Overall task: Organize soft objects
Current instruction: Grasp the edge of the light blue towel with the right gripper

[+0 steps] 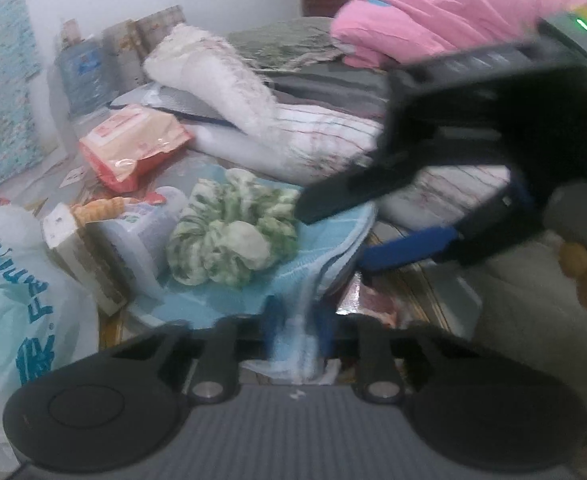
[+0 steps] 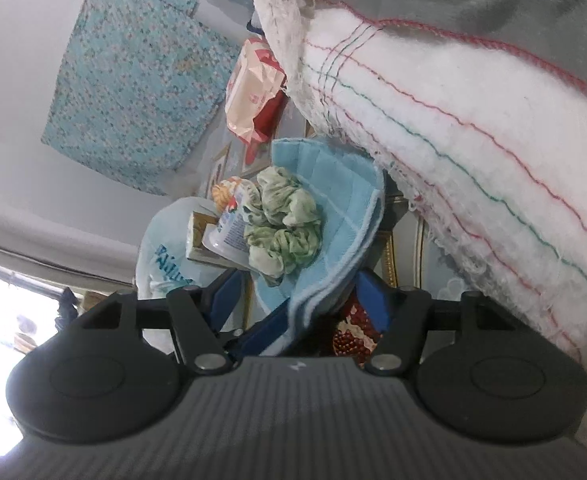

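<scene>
Your left gripper is clamped on the near edge of the blue cloth, its jaws drawn together with the fabric bunched between them. Your right gripper straddles another edge of the same cloth; its jaws stand partly apart with the fold between them, and from the right wrist view you cannot tell for sure whether the pads press on it yet. In the left wrist view the right gripper comes in from the right, so the cloth stretches away from your left jaws and leftward from your right ones, its long axis running roughly between the two grips. One green-and-white scrunchie sits on top of the cloth, about midway and nearer the left hand; lifting both edges would likely cradle it or tip it off. Count what is soft: one blue cloth, one scrunchie, one white towel with red and green stitching just beside the cloth, one pink bundle well behind. Around them lie one orange packet, one white plastic bag and one small tub touching the scrunchie.
</scene>
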`<control>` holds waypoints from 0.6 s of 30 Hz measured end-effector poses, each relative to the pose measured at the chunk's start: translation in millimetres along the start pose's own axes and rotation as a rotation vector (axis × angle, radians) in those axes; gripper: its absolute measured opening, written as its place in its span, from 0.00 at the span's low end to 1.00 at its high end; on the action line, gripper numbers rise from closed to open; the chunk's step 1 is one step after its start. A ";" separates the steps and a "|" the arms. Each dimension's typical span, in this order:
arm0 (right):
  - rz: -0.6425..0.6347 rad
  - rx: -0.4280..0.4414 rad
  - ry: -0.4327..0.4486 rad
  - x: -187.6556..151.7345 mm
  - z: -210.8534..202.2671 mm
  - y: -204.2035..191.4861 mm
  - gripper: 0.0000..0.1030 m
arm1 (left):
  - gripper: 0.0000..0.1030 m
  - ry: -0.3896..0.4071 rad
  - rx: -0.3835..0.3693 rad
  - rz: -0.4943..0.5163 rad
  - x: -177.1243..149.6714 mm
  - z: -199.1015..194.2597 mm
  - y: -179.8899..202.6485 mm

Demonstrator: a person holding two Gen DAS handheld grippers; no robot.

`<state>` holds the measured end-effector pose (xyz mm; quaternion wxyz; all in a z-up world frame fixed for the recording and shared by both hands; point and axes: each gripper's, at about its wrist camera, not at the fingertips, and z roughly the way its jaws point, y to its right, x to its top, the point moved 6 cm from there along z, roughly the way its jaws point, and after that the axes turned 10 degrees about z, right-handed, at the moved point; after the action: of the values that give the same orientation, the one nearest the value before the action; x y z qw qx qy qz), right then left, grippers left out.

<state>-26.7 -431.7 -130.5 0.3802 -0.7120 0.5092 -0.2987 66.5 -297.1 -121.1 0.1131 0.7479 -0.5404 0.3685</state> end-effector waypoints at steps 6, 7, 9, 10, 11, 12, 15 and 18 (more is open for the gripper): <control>0.031 0.030 -0.001 -3.1 4.5 2.9 0.61 | 0.09 0.012 -0.120 -0.205 0.0 2.2 -27.7; 0.036 0.036 -0.001 -2.8 4.5 2.7 0.61 | 0.09 0.015 -0.137 -0.230 -0.1 0.9 -31.2; 0.050 0.050 -0.005 -2.7 8.2 1.9 0.59 | 0.09 0.015 -0.157 -0.261 -0.3 -1.8 -35.3; 0.056 0.053 -0.009 -3.2 10.2 1.8 0.56 | 0.09 0.016 -0.163 -0.269 -0.2 -3.6 -36.0; 0.062 0.059 -0.014 -3.8 12.9 1.4 0.55 | 0.09 0.019 -0.169 -0.277 0.1 -6.3 -36.6; 0.070 0.064 -0.022 -4.7 16.6 0.9 0.51 | 0.09 0.021 -0.173 -0.283 1.1 -8.1 -37.5; 0.092 0.095 -0.038 -6.8 22.7 -0.8 0.36 | 0.09 0.041 -0.181 -0.297 6.1 -15.8 -41.4; 0.095 0.145 -0.046 -0.9 27.6 -14.6 0.23 | 0.09 0.059 -0.212 -0.356 16.1 -19.7 -57.0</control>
<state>2.7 -421.4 -132.9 0.4561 -0.6643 0.5107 -0.2997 111.2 -275.4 -83.3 0.2702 0.8044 -0.4320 0.3053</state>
